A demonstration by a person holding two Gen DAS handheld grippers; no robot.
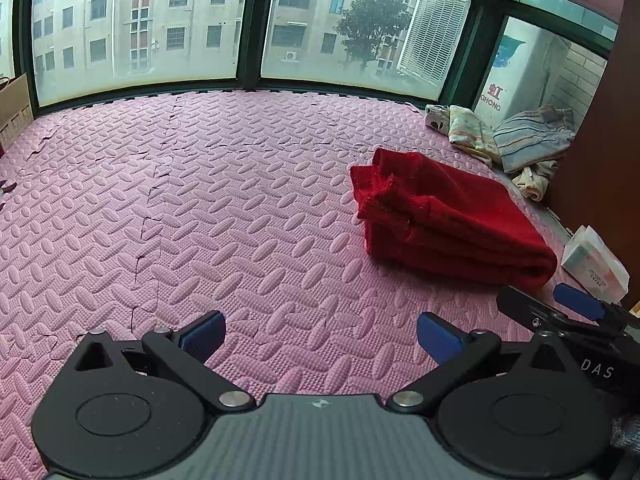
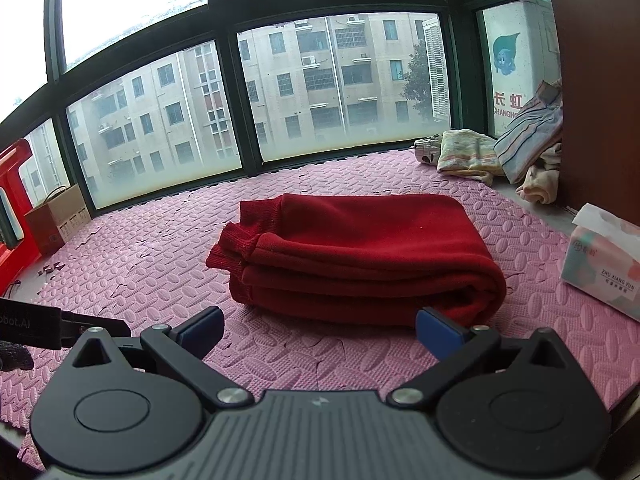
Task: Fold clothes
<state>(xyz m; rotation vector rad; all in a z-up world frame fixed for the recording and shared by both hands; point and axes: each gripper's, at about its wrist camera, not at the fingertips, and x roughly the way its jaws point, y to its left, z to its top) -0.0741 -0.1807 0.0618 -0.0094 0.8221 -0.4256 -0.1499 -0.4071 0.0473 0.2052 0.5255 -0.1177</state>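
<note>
A red knit garment (image 2: 360,256) lies folded into a thick stack on the pink foam mat (image 2: 160,248), with ribbed cuffs poking out at its left end. My right gripper (image 2: 320,334) stands open just short of the garment's near edge, nothing between its blue pads. In the left wrist view the same red garment (image 1: 448,216) lies to the right. My left gripper (image 1: 320,338) is open over bare pink mat (image 1: 200,200), well to the left of the stack. The right gripper's blue finger (image 1: 580,302) shows at the right edge of that view.
A heap of unfolded striped and pale clothes (image 2: 508,156) lies in the far right corner by the window. A tissue pack (image 2: 604,268) sits at the right next to brown furniture. A cardboard box (image 2: 60,216) and a red object (image 2: 12,216) stand at the left.
</note>
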